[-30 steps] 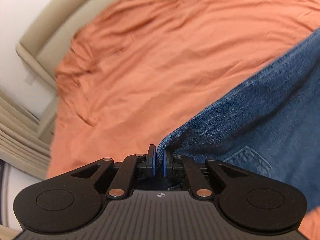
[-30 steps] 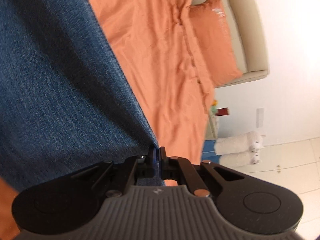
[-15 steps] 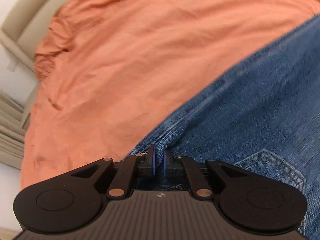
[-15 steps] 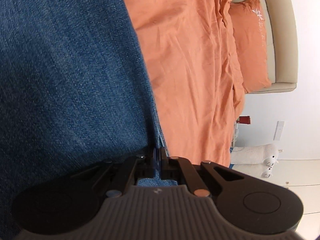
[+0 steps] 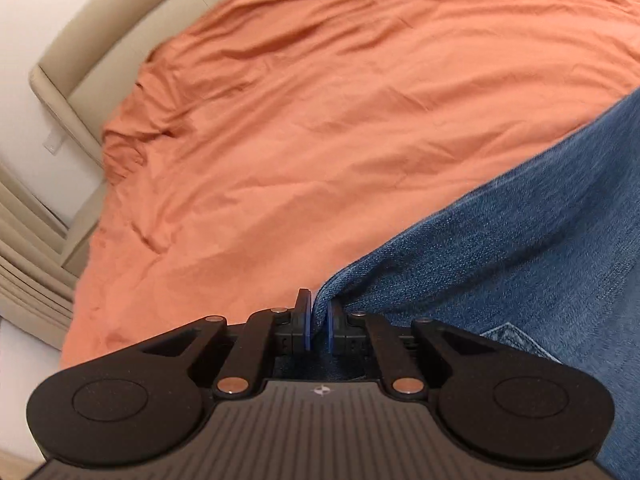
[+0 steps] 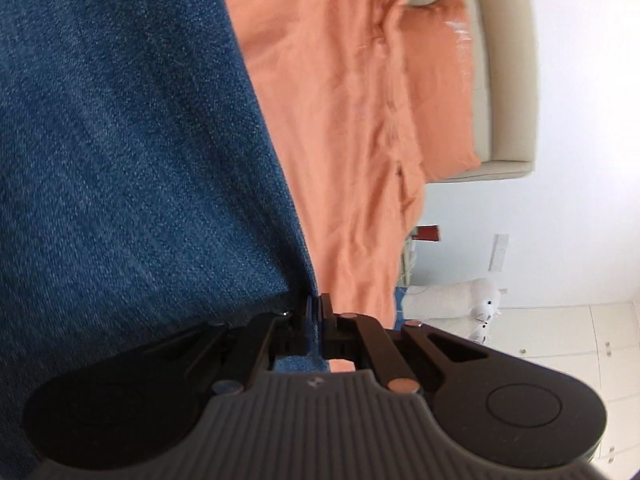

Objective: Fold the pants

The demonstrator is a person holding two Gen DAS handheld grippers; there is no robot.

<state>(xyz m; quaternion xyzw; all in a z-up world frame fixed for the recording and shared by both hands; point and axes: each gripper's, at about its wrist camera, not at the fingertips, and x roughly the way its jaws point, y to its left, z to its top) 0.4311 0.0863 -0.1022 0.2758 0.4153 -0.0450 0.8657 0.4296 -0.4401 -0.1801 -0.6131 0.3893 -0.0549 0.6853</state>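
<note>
Blue denim jeans (image 5: 520,256) stretch from my left gripper (image 5: 319,322) up to the right edge of the left wrist view, over an orange bed sheet (image 5: 320,100). That gripper is shut on a corner of the denim, pinched between its blue pads. A back pocket (image 5: 516,340) shows just right of the fingers. In the right wrist view the jeans (image 6: 132,152) fill the left half, and my right gripper (image 6: 315,312) is shut on their edge. The cloth hangs taut between the two grips.
The bed's beige padded frame (image 5: 100,36) curves around the far left. An orange pillow (image 6: 444,84) lies against the beige headboard (image 6: 508,68). A white plush toy (image 6: 460,300) sits on the floor by white cabinets (image 6: 580,344), beyond the bed's edge.
Both grippers have come down toward the bed with the jeans still pinched. The right wrist view rolled, so the pillow and headboard shifted. The jeans swung across the left view and back.
</note>
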